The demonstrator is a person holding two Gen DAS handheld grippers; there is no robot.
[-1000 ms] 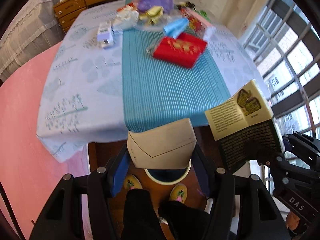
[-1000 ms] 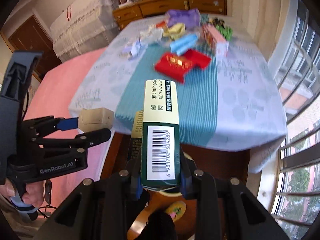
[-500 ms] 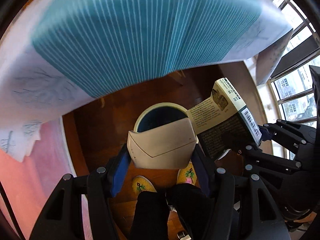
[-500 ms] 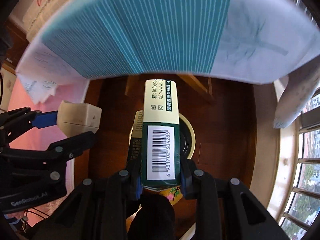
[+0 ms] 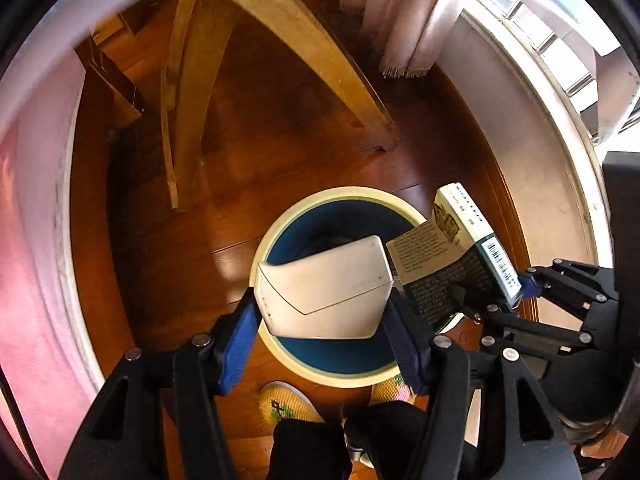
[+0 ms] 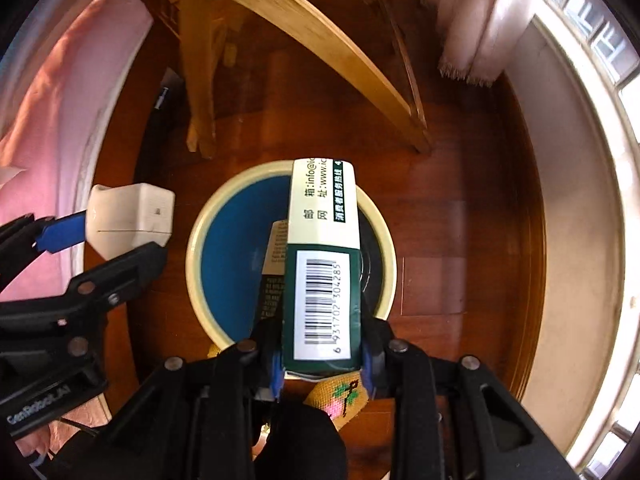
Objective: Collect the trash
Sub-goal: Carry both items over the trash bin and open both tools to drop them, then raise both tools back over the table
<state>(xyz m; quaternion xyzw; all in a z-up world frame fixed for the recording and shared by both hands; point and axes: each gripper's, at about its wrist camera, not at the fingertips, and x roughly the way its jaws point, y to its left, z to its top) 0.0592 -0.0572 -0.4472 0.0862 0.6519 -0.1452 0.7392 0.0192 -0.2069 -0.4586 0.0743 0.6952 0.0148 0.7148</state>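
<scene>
Cream-white plastic is filling the gap between my left gripper's (image 5: 324, 312) blue pads: I am carrying a rounded cream box (image 5: 326, 288) there, flat side up. The left jaws are opening at this moment, with the box between them; the left pad (image 5: 236, 344) is meeting the box's edge, and at the right pad I cannot tell whether contact remains.

My right gripper (image 6: 322, 360) is clamping a dark green carton (image 6: 320, 280) by its two narrow sides, barcode label facing the camera and cream end pointing away from me. Both pads are pressing on the carton.

Both grippers are pointing down over a round bin (image 5: 280, 364) with a cream rim and blue interior, standing on a brown wooden floor (image 5: 288, 140). In the left wrist view the cream box is hanging over the bin's mouth, and the green carton is sitting just beside it at the bin's right edge. In the right wrist view the carton is lying across the bin's opening, while the cream box is showing to the left of the rim.

Pale wooden table legs (image 5: 304, 36) are rising beyond the bin. My patterned slippers (image 5: 288, 400) are standing at the bin's near side.
</scene>
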